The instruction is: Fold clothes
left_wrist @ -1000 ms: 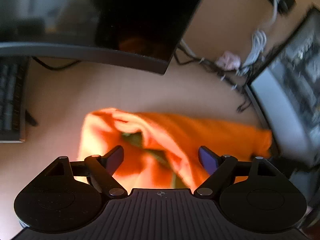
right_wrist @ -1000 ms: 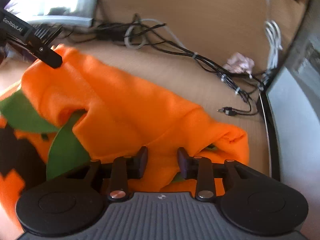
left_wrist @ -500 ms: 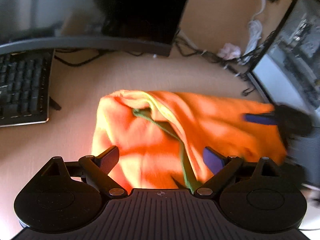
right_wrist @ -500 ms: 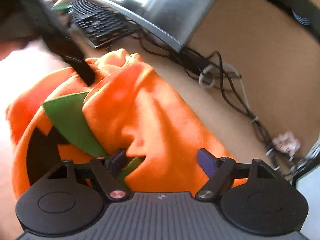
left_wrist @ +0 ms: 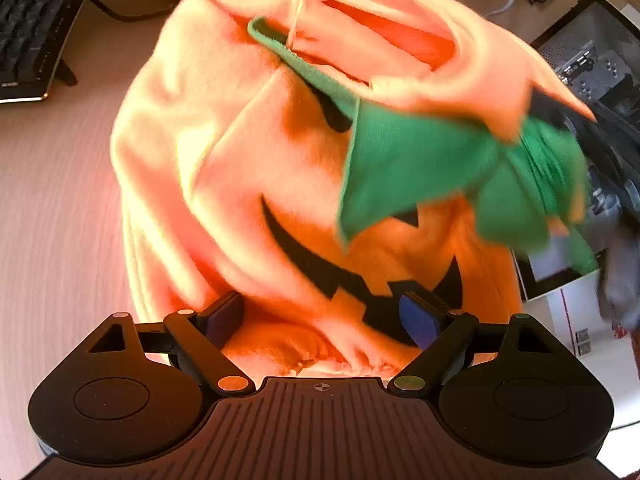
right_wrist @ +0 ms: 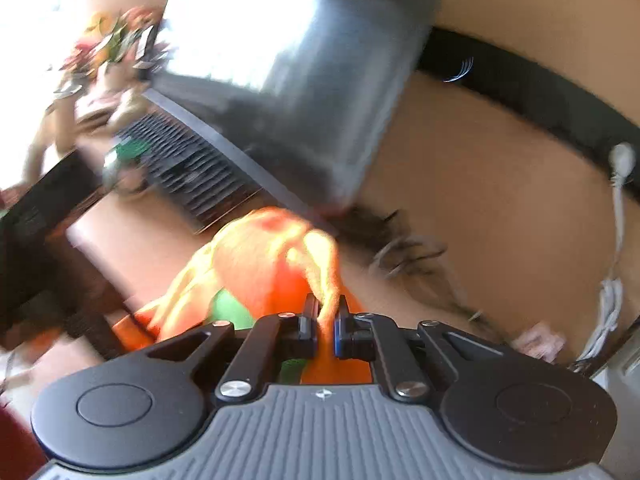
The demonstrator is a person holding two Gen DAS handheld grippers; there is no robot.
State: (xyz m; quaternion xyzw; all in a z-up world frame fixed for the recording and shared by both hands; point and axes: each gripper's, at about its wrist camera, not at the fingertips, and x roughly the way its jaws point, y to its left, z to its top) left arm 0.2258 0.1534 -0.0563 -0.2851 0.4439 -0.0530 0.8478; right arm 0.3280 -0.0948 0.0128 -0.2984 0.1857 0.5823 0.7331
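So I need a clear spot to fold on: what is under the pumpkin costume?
Pale wooden desk shows around the orange pumpkin costume, whose lower part rests on it. Whatever lies directly beneath is covered by fabric.

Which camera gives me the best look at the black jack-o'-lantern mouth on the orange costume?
The left wrist view: the black jagged mouth spreads across the orange pumpkin costume, just ahead of the open left gripper. The right wrist view shows only a blurred orange fold pinched in the shut right gripper, no mouth.
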